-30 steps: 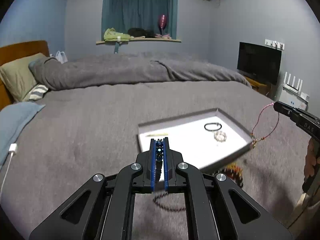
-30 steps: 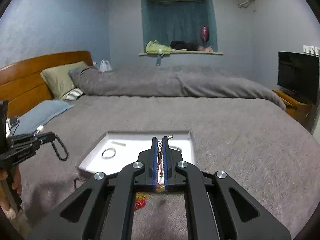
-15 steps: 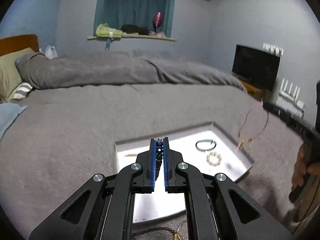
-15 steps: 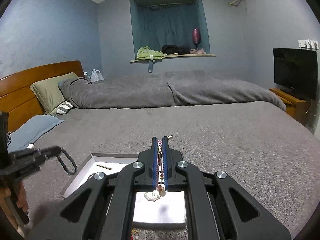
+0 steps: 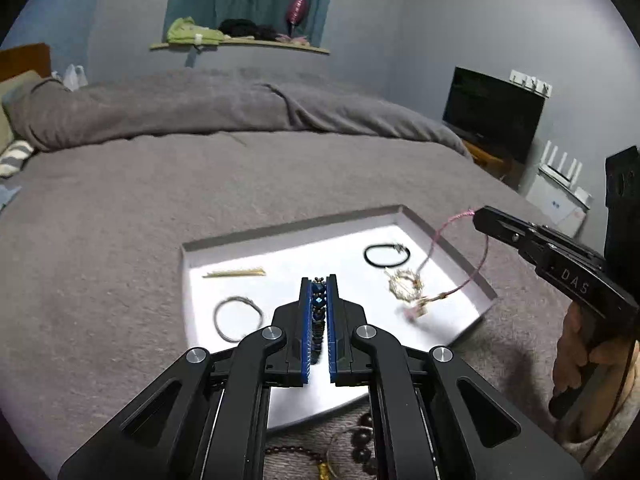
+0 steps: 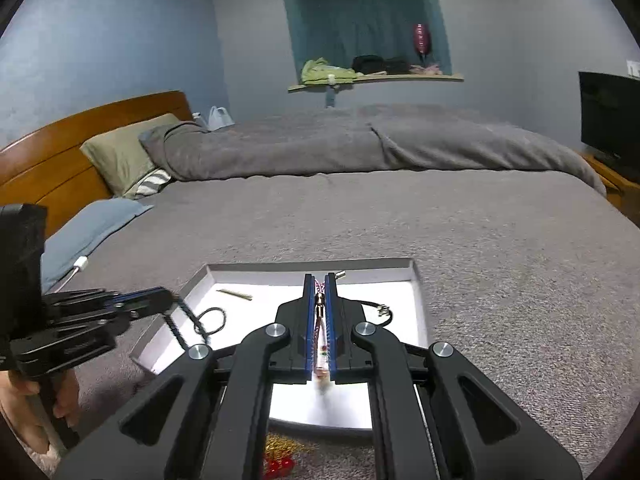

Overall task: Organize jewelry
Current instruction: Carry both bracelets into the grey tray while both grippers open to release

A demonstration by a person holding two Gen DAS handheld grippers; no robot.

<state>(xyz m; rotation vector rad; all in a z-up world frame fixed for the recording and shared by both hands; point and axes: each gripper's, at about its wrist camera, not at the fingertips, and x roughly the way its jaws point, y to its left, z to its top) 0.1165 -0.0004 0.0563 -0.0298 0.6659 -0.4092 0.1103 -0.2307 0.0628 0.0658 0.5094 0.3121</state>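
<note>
Between the closed left gripper (image 5: 319,300) fingers hangs a dark beaded bracelet (image 5: 318,320), limp and light; ahead, the right gripper (image 5: 478,216) pinches a floppy pink cord bracelet (image 5: 460,256) above the white tray (image 5: 288,228); cord, not charms, suits gripping

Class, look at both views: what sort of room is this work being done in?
A bedroom, most likely: a large bed with a grey duvet, a pillow against a wooden headboard.
</note>
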